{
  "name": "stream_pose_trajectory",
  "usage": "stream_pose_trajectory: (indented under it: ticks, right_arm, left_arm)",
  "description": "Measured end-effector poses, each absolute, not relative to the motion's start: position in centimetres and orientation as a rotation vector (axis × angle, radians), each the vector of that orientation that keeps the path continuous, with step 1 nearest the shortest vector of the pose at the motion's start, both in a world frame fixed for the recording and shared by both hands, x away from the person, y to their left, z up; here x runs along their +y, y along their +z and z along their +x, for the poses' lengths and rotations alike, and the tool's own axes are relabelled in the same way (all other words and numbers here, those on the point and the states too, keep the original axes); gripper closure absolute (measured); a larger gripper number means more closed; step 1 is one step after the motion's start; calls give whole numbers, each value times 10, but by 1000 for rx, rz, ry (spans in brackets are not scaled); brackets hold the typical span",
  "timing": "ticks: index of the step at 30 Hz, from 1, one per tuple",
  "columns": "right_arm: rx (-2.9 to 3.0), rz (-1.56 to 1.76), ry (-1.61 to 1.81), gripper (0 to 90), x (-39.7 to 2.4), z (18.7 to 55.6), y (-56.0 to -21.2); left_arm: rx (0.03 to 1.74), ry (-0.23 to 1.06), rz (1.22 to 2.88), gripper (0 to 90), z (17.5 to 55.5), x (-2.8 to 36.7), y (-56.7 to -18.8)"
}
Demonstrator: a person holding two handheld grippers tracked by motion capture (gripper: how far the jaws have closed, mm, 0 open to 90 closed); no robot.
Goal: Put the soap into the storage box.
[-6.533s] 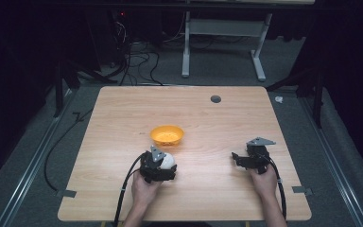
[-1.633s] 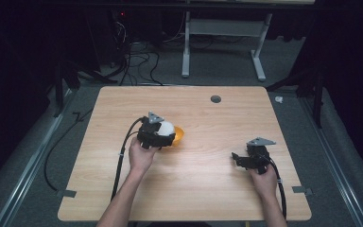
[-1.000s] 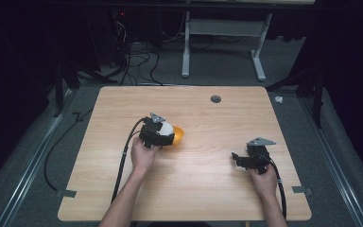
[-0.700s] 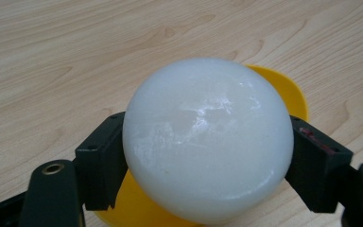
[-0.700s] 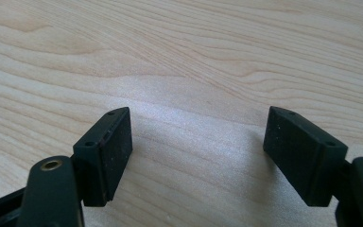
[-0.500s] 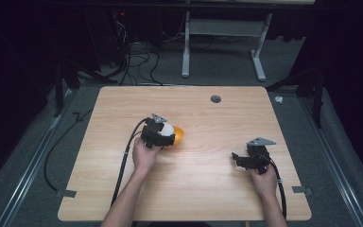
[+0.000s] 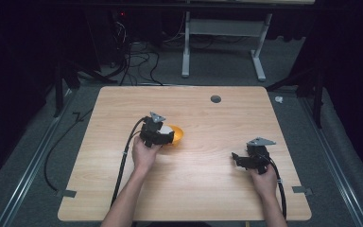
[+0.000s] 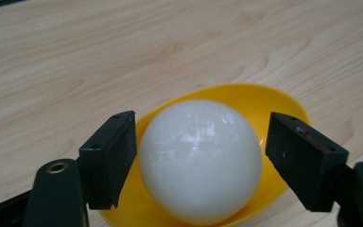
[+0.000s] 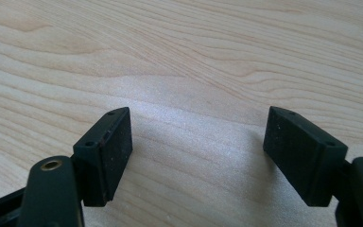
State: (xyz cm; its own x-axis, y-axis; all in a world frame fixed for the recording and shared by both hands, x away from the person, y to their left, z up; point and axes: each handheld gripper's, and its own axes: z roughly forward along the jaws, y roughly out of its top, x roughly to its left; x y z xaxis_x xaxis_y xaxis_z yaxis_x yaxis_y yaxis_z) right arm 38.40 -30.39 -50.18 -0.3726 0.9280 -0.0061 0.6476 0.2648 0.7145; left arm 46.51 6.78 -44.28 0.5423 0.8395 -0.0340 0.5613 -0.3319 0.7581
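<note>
Resting in the person's right hand at the near right of the wooden table [image 7: 198,189], the right gripper [image 7: 240,158] has its jaws spread wide with nothing between them; the right gripper view shows bare wood grain in the gap.

Further in and left of centre, the left gripper [image 7: 170,136] sits at the near edge of a yellow bowl [image 7: 179,135]. In the left gripper view its jaws are spread, one on either side of a white ball [image 8: 201,160]. A narrow gap shows between each pad and the ball, so the jaws are not pinching it. The ball lies inside the bowl, resting on the bowl's floor, and takes up most of the interior. The bowl rim [image 8: 246,91] shows beyond the ball, intact and evenly coloured. The bowl stands upright on the table, well apart from the right gripper.

A black cable [image 7: 123,161] trails from the left gripper back along the forearm to the near table edge.

Table surface: light wood laminate, with a round dark grommet hole [image 7: 215,99] near the far edge.

Beyond the table: grey carpeted floor [image 7: 38,156], a white metal table frame [image 7: 222,42] standing further back, and a tangle of dark cables [image 7: 137,52] on the floor at far left. The rest of the room is dark.
</note>
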Motion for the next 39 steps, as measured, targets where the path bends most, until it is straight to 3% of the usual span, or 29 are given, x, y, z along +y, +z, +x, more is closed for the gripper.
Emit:
stream_pose_trajectory:
  ticks: [39]
  right_arm:
    - [2115, 1425, 880, 253, -304, 384, -502]
  left_arm:
    - [1110, 492, 2014, 242, 443, 89, -430]
